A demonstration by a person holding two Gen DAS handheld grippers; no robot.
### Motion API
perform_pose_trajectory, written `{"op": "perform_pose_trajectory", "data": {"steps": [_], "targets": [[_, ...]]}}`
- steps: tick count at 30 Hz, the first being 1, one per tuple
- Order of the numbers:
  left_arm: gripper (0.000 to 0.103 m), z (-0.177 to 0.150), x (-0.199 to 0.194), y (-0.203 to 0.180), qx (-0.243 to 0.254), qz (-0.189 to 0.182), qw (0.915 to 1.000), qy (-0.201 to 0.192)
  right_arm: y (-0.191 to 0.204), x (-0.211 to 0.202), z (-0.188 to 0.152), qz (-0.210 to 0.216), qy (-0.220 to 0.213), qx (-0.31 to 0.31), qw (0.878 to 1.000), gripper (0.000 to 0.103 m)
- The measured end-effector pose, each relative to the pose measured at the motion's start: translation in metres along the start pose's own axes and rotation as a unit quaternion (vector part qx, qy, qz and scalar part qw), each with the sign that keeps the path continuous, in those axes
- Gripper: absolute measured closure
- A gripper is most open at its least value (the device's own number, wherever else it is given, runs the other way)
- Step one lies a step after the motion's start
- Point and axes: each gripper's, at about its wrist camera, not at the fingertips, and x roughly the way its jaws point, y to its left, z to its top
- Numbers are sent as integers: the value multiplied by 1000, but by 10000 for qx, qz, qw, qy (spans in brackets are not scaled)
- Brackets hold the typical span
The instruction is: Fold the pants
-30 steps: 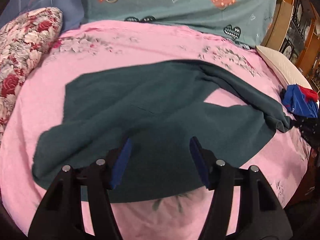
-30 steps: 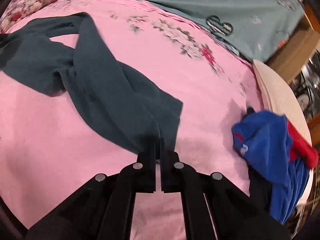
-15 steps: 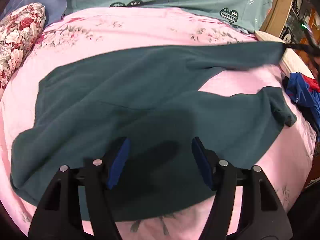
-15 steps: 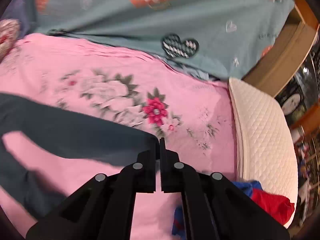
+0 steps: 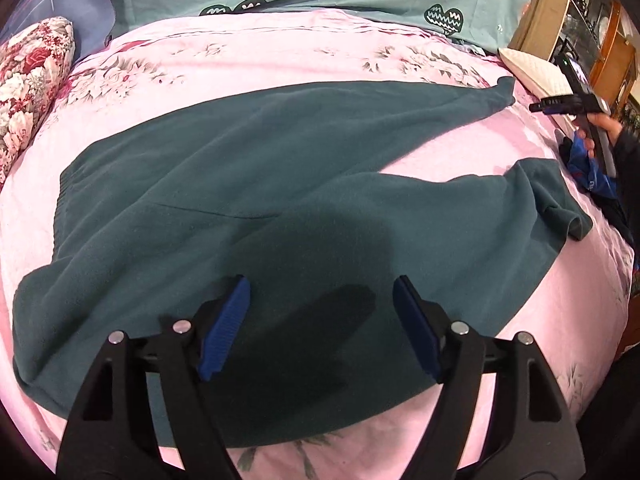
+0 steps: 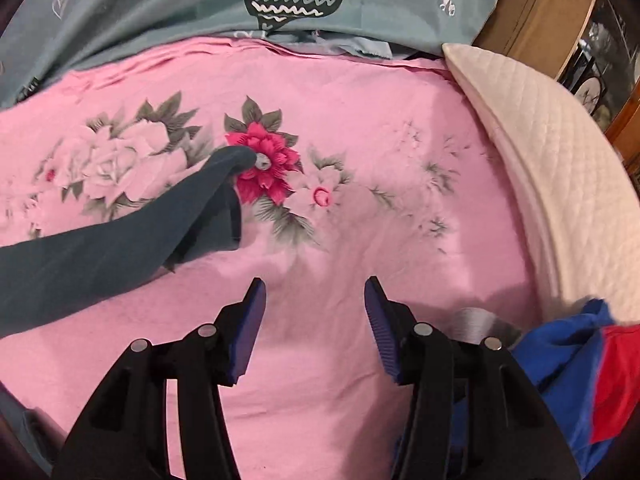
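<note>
On the pink floral bedspread (image 5: 280, 52) the dark teal pants (image 5: 248, 200) are laid out nearly flat, waistband toward the left edge of the left wrist view, legs running off to the right. The far leg (image 5: 400, 120) is stretched out long and fairly smooth, its cuff (image 6: 236, 160) resting on a red printed flower as seen from the right wrist. The near leg (image 5: 520, 216) is shorter-looking, its cuff end bunched and turned over on itself.

- Left gripper (image 5: 320, 332): jaws spread wide, nothing between them. It is held above the seat and thigh area of the pants, casting a shadow on the cloth; contact cannot be told.
- Right gripper (image 6: 314, 320): jaws likewise wide, empty, poised over bare bedspread just beside the far cuff, not touching it.
- The legs lie in a V with bedspread showing between them; judged as the spreading step, so a fold can be made on flat cloth.
- The crumpled near cuff is judged the next thing needing straightening.
- A blue and red garment (image 6: 580, 368) is heaped at the right edge, close to the near cuff; snagging is a risk.
- A white quilted pillow (image 6: 540, 152) and a floral cushion (image 5: 32, 80) are set at the bed's margins.
</note>
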Motion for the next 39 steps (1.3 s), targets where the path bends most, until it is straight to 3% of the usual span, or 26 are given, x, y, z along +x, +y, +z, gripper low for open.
{"op": "perform_pose_trajectory", "data": {"steps": [6, 7, 10, 15, 18, 20, 21, 22, 23, 24, 31, 34, 39], "targets": [[25, -3, -2, -4, 11, 56, 10000, 42, 31, 18, 12, 273, -458, -530, 9972, 55], [25, -3, -2, -4, -4, 59, 10000, 53, 33, 21, 15, 349, -501, -552, 9966, 61], [25, -6, -2, -4, -33, 75, 9999, 98, 37, 28, 21, 759, -401, -547, 9948, 103], [25, -6, -2, -4, -30, 41, 9999, 110, 24, -18, 23, 1399, -707, -246, 9873, 103], [25, -6, -1, -5, 6, 2, 9999, 103, 7, -37, 27, 1459, -597, -71, 9875, 103], [24, -5, -1, -6, 2, -27, 10000, 92, 10, -35, 26, 1152, -448, -349, 9917, 103], [24, -5, 0, -6, 2, -37, 10000, 85, 14, -31, 24, 1002, -419, -520, 9927, 98], [24, -6, -1, -6, 2, -46, 10000, 78, 19, -27, 20, 872, -431, -661, 9931, 79], [24, -6, -1, -6, 5, -47, 10000, 75, 23, -20, 17, 799, -468, -785, 9926, 69], [24, -7, -1, -6, 10, -43, 10000, 74, 28, -12, 14, 792, -463, -877, 9919, 69], [24, -5, 1, -9, 52, 56, 9999, 149, 42, 31, 18, 1078, -450, -1013, 9880, 69], [24, -5, 1, -11, 39, 94, 9998, 173, 37, 35, 24, 1416, -277, -739, 9868, 93], [24, -5, 0, -10, 18, 81, 9998, 173, 18, -6, 26, 1536, -317, -409, 9868, 96]]}}
